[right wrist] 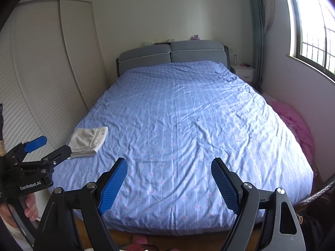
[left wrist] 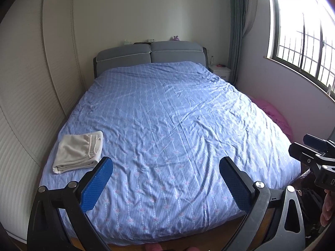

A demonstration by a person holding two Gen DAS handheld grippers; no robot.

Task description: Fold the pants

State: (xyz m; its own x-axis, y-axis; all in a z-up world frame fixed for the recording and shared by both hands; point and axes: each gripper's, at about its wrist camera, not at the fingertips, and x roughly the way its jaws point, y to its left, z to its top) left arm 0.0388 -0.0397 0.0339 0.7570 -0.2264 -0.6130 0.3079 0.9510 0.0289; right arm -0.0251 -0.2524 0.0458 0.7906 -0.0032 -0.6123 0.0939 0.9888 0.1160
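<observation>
Left gripper [left wrist: 166, 181] is spread wide, nothing between the blue pads [left wrist: 95, 185], held above the foot end of the bed [left wrist: 167, 115]. Right gripper [right wrist: 169, 183] same story: fingers far apart, empty, also above the foot of the bed and pointed toward the headboard [right wrist: 171, 53]. Each one shows at the edge of the other's view, both well clear of the fabric. Pants [left wrist: 78, 151] are cream/off-white, lying as a compact folded bundle on the blue patterned bedspread [left wrist: 178, 125], near the bed's left edge toward the foot end, elastic waistband facing the headboard side. They sit just ahead and to the left of the left gripper's left finger, not touching it. Bedspread is wrinkled. White louvered wardrobe doors [left wrist: 25, 96] run along the left side of the bed, window [left wrist: 303, 37] on the right wall, pink bedding [right wrist: 293, 121] bunched between bed and right wall, white nightstand [right wrist: 244, 72] beside the headboard.
</observation>
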